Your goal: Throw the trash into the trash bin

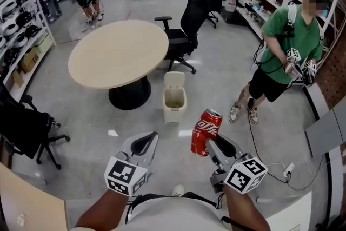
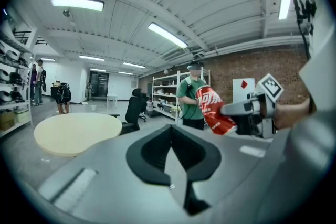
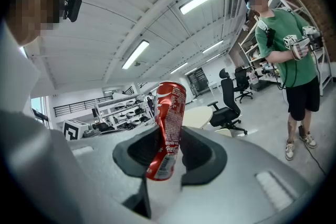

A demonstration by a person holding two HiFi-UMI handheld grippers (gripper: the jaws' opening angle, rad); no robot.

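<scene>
The right tongs [image 1: 210, 144] gripped the can [image 1: 206, 131] near-upright by its lower half, with the open bin [image 1: 174, 112] on the floor ahead and slightly left of it, while the left tongs [image 1: 146, 143] were closed and empty.

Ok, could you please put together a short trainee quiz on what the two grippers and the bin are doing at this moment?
1. What does the right gripper hold?
A. a red can
B. a glass bottle
C. nothing
2. True or false: the trash bin stands on the floor beside the round table with its lid up.
3. What is between the jaws of the left gripper?

Key: 1 A. 2 true. 3 nothing; the jaws are together.
</scene>
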